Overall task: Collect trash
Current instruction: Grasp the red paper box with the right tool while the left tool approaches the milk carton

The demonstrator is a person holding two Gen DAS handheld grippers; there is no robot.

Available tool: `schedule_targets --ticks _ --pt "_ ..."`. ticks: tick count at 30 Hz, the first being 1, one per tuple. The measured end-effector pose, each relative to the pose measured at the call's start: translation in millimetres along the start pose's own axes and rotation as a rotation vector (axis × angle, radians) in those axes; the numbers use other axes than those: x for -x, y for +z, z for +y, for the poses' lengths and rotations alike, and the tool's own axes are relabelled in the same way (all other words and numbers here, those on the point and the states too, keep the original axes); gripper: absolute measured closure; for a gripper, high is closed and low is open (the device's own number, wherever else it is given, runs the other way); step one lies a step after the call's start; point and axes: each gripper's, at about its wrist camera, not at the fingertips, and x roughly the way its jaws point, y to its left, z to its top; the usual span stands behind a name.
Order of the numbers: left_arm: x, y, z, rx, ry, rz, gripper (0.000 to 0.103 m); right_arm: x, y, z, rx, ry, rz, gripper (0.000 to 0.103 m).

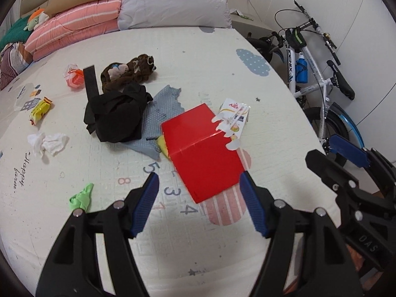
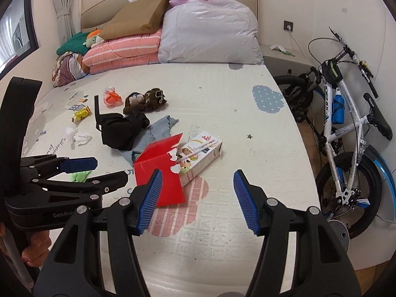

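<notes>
A red folded card [image 1: 201, 152] lies near the front of the bed [image 1: 222, 57], whose top is a pale printed play mat, and serves here as the landmark. Touching its far right corner is a white milk carton [image 1: 235, 118] lying on its side. Just behind the card on its left, a grey textured mat [image 1: 160, 113] spreads flat, with a black cloth [image 1: 116, 118] bunched on it and a brown cloth [image 1: 128, 73] beyond that. Well to the card's left lie a crumpled white tissue [image 1: 48, 143], a yellow snack wrapper [image 1: 40, 111] and, farther back, an orange-and-white wrapper [image 1: 74, 76]. A green scrap [image 1: 81, 198] sits to the card's near left. The left hand-held gripper [image 1: 199, 190] hangs over the card's near edge with its blue pads [image 1: 146, 205] spread apart and nothing between them. The right hand-held gripper [image 2: 196, 193] hovers just right of the card's near side, its pads likewise apart and empty. A bicycle [image 2: 346, 133] stands off the bed, far right of the card.
</notes>
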Motion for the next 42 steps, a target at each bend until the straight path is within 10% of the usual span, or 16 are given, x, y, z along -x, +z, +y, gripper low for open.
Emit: schedule_targets --ticks 16,29,35,37,39,42 --pt "-47 -5 45 0.076 0.115 0.061 0.035 -98 -17 19 0.032 0.161 0.113 0.046" --pt "-50 -7 53 0.088 0.119 0.067 0.035 -103 -30 47 0.144 0.339 0.172 0.103" --pt "-45 -7 54 0.095 0.128 0.057 0.035 -102 -31 52 0.145 0.318 0.154 0.101" --pt "-45 -7 56 0.103 0.129 0.058 0.035 -106 -32 46 0.119 0.303 0.164 0.087" --pt "-45 -7 59 0.109 0.129 0.060 0.035 -106 -31 39 0.079 0.296 0.142 0.047" --pt "-46 -7 61 0.119 0.127 0.062 0.035 -110 -28 33 0.029 0.334 0.144 0.046"
